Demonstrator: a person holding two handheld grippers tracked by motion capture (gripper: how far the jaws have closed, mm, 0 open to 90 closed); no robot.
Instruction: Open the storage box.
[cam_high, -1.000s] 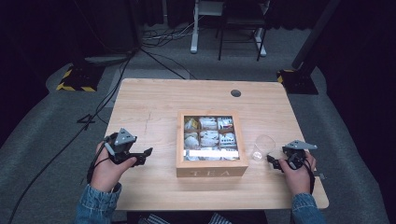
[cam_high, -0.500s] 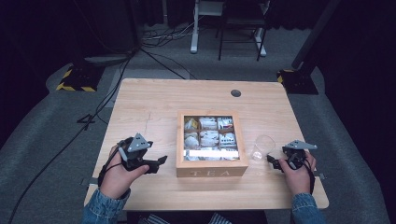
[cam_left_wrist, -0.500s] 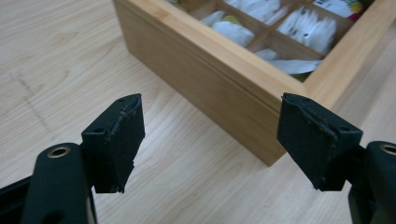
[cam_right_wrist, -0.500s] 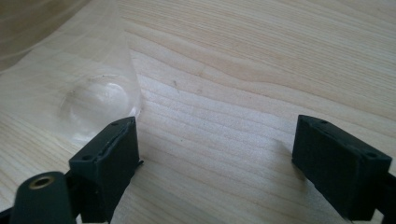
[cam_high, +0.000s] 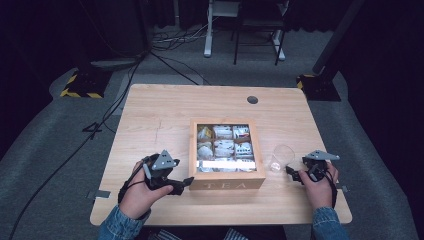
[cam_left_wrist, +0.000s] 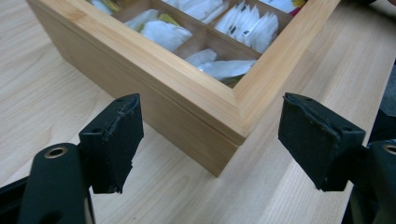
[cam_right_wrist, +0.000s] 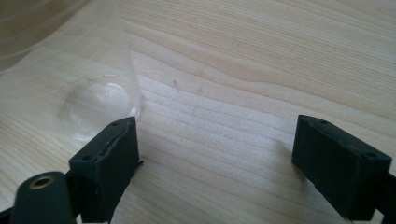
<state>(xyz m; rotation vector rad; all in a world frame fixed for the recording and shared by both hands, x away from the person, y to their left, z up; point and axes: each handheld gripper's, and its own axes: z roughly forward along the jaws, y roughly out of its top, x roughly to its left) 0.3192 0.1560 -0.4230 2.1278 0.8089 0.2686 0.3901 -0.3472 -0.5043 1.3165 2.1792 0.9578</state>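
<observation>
A wooden tea box (cam_high: 227, 184) marked TEA sits in the middle of the table, its compartments holding white tea bags (cam_high: 224, 148). My left gripper (cam_high: 189, 183) is open, its tips at the box's front left corner (cam_left_wrist: 229, 154), with that corner between the jaws. A clear glass cup (cam_high: 281, 158) stands just right of the box. My right gripper (cam_high: 293, 173) is open beside the cup's base (cam_right_wrist: 91, 100), which lies off its left jaw; only bare wood lies between the jaws.
The light wooden table (cam_high: 165, 115) has a round cable hole (cam_high: 252, 100) at the back right. Beyond the far edge stand desk legs (cam_high: 206, 30) and cables (cam_high: 165, 40) on grey floor. A cable (cam_high: 75, 150) trails off the left.
My left gripper has moved right, from well left of the box up to its front left corner. The right gripper has stayed beside the cup.
</observation>
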